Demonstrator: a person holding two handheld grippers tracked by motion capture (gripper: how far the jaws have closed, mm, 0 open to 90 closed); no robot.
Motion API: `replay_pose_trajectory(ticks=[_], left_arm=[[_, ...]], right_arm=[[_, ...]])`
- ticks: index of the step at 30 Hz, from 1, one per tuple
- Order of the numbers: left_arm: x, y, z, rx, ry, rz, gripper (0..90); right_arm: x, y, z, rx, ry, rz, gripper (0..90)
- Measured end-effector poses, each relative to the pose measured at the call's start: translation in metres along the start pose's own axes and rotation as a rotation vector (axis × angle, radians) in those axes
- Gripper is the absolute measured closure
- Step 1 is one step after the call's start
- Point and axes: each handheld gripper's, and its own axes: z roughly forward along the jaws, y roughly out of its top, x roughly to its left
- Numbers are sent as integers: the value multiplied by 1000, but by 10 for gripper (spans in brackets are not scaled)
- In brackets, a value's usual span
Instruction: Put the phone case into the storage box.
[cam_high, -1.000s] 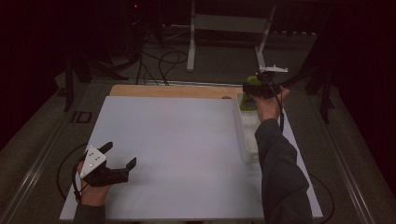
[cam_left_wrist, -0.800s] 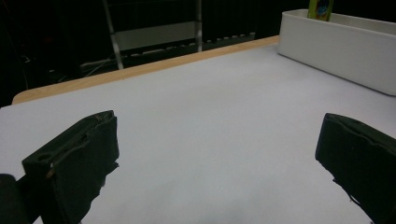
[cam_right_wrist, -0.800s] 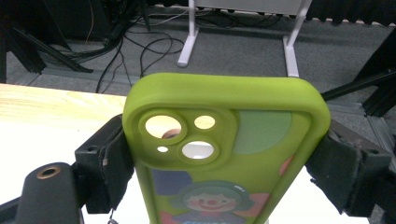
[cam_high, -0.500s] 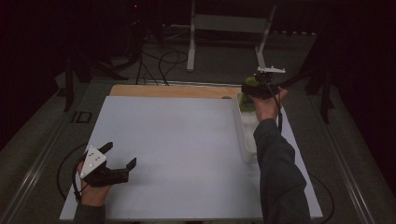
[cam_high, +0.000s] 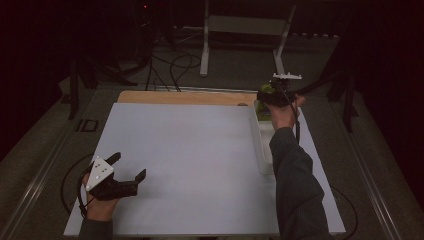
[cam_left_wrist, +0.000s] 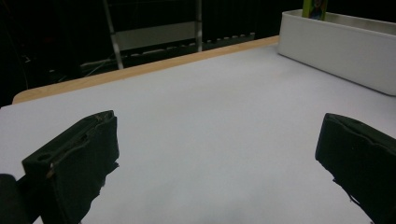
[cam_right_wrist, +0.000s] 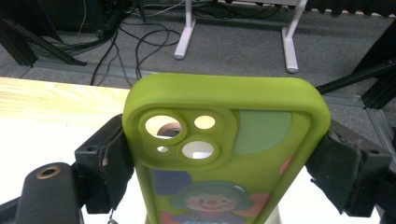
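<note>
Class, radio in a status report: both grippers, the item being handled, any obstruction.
Left gripper open, idle on the white table. Right gripper shut on green phone case, over the white bin. No obstruction seen.

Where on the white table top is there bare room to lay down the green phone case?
Bare white board runs from the open left gripper across to the white rectangular bin, and back to the wooden edge strip. It is crowded only at the bin's far end, where the right gripper clamps the green phone case.
</note>
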Motion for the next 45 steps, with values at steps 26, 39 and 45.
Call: replay_pose_trajectory(ticks=[26, 39, 45], left_arm=[[1, -1, -2, -2, 0, -6, 0], [2, -1, -2, -6, 0, -10, 0], [1, 0, -2, -10, 1, -13, 0]], right_arm=[[-3, -8, 14, 19, -16, 19, 151], [-5, -12, 19, 28, -15, 21, 151], [-2, -14, 21, 29, -17, 19, 151]])
